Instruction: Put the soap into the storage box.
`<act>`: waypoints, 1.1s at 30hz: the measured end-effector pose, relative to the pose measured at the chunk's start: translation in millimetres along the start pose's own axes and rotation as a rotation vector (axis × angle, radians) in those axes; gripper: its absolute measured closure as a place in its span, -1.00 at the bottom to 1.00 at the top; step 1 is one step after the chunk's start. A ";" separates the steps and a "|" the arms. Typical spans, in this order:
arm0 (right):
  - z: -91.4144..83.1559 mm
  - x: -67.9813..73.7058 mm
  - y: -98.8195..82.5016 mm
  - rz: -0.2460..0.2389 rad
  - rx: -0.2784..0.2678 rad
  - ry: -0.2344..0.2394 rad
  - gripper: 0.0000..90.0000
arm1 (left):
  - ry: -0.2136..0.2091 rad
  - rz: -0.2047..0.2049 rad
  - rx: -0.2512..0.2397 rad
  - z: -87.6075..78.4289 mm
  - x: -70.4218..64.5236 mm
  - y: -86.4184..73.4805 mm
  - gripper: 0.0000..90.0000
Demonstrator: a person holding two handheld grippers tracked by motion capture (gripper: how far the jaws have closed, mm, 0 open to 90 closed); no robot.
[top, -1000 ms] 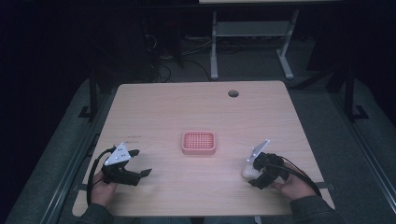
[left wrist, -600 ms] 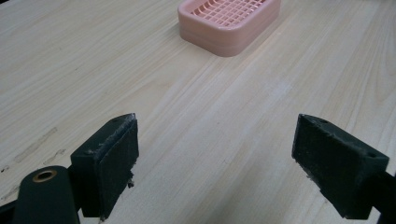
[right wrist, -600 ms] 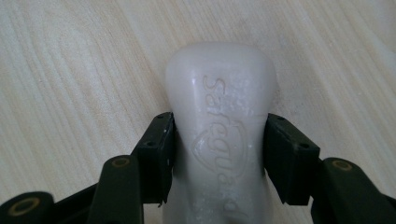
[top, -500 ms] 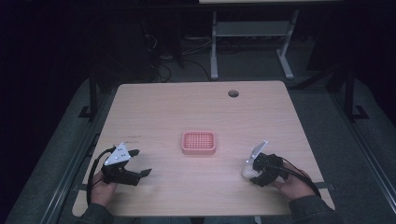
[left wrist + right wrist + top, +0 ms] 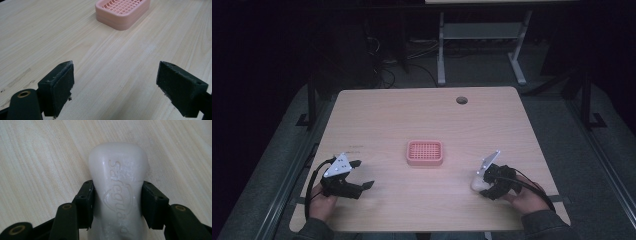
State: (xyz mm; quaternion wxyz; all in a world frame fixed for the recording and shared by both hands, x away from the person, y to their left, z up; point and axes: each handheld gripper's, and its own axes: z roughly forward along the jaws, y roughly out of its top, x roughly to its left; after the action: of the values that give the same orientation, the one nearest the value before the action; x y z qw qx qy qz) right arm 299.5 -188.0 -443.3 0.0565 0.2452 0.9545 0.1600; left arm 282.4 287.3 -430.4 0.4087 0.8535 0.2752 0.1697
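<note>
A white bar of soap with raised lettering lies on the wooden table at the front right, and it is small and pale in the high view. My right gripper has just closed its jaws on the bar's sides, and both pads press on it; from above the gripper rests low on the table. A pink slotted soap dish sits mid-table, also near the top of the left gripper view. My left gripper is open over bare wood at the front left.
A round cable hole is cut near the table's far edge. Behind the table stands a white metal frame on a dark floor with loose cables. Dark rails run along both sides of the table.
The right gripper's jaws have closed onto the soap bar. Both hands have stayed where they were.
</note>
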 end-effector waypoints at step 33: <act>-19.1 -9.0 24.0 -0.045 -0.058 0.007 0.08 | 0.003 -0.006 -0.009 -1.7 0.4 -0.2 -0.69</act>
State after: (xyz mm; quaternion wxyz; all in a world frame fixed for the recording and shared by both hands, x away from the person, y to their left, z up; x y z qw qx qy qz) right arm 314.6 -177.8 -417.0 0.0640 0.2215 0.9549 0.1872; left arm 281.8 288.7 -429.5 0.4127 0.8505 0.2777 0.1711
